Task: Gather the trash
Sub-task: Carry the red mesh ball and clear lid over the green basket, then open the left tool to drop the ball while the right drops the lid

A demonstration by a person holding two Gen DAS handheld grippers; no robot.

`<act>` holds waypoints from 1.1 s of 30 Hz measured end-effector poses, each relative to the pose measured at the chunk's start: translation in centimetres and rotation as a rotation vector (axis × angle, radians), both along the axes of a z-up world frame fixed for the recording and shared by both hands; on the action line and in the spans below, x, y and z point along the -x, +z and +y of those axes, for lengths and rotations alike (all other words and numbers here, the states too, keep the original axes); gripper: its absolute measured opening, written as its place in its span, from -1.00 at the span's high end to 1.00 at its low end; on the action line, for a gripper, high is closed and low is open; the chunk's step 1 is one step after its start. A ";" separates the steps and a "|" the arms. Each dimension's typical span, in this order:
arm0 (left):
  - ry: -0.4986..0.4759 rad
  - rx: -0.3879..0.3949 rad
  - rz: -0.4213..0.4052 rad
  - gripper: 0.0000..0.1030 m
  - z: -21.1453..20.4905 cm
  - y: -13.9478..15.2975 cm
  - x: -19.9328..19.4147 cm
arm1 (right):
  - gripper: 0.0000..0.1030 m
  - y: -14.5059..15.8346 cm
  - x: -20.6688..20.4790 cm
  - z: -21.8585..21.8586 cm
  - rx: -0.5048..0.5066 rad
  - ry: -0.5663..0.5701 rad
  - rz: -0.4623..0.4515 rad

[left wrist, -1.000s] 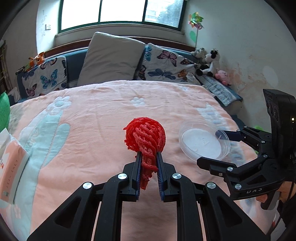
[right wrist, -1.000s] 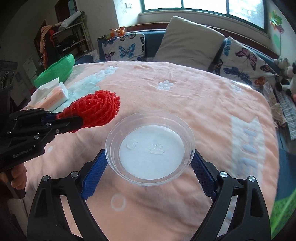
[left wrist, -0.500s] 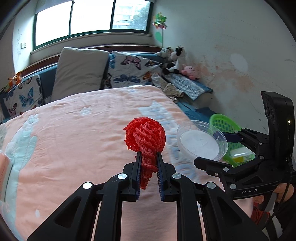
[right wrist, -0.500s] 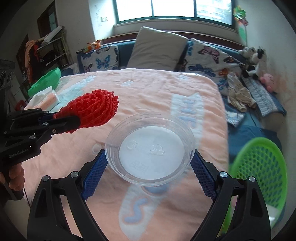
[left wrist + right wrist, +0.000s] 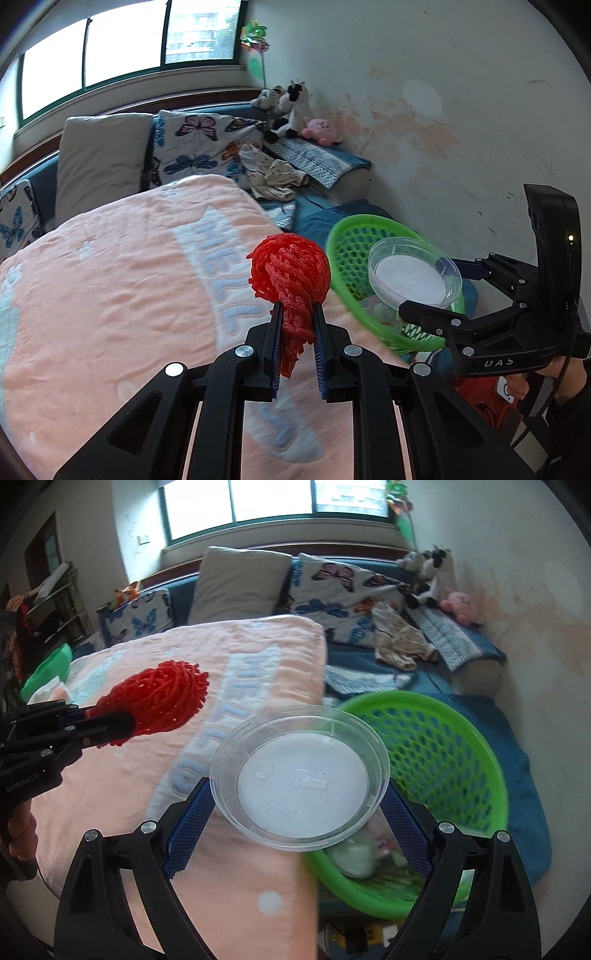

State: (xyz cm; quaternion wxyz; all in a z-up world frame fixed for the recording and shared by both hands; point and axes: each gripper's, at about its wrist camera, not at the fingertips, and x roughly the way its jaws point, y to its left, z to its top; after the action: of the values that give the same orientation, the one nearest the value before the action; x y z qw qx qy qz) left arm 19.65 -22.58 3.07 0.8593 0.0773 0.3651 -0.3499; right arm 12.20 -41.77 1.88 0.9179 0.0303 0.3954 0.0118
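- Bedding: a peach blanket (image 5: 110,295) with pale lettering is spread over the bed, with a grey pillow (image 5: 99,158) and a butterfly cushion (image 5: 199,144) at 11 o'clock in the left wrist view.
- A red foam net (image 5: 290,273) is clamped by its tail in the left gripper (image 5: 297,332), the balled end pointing to 12 o'clock above the blanket.
- A green basket (image 5: 436,775) is seen beside the bed at 3 o'clock in the right wrist view; pale scraps lie in its bottom.
- A clear plastic lid (image 5: 299,782) is pinched across its rim by the right gripper (image 5: 295,812), whose jaws are spread wide on it; it is held over the bed edge and the basket's near rim.
- Plush toys (image 5: 291,107) are lined up against the wall at 1 o'clock.
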 end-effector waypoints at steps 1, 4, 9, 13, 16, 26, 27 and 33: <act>-0.012 -0.002 0.004 0.71 -0.9 -0.1 0.1 | -0.73 -0.1 0.4 -0.8 0.002 -0.020 0.002; -0.038 -0.009 0.007 0.71 -2.7 -0.3 0.4 | -0.73 -0.7 1.4 -3.0 0.002 -0.066 0.012; -0.076 -0.012 0.033 0.71 -5.8 -0.9 0.4 | -0.75 -1.5 2.4 -5.7 -0.010 -0.127 0.025; -0.107 -0.024 0.042 0.71 -8.0 -1.3 0.5 | -0.80 -1.7 3.1 -7.2 -0.019 -0.160 0.022; -0.122 -0.030 0.058 0.70 -9.6 -1.6 0.7 | -0.80 -1.6 3.6 -8.1 -0.029 -0.173 0.017; -0.155 -0.040 0.100 0.66 -12.2 -2.6 1.0 | -0.81 -1.1 4.9 -8.9 -0.037 -0.184 0.005; -0.158 -0.041 0.100 0.65 -12.3 -2.7 1.1 | -0.81 -1.1 5.0 -8.9 -0.037 -0.184 0.004; -0.156 -0.039 0.099 0.25 -12.5 -2.6 1.4 | -0.81 -0.8 5.2 -8.8 -0.035 -0.180 -0.002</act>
State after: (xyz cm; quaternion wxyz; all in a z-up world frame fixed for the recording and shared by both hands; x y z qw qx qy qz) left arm 18.28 -35.11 0.50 0.8088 0.1047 0.4067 -0.4118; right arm 6.99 -50.56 1.07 0.9150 0.0815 0.3898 -0.0640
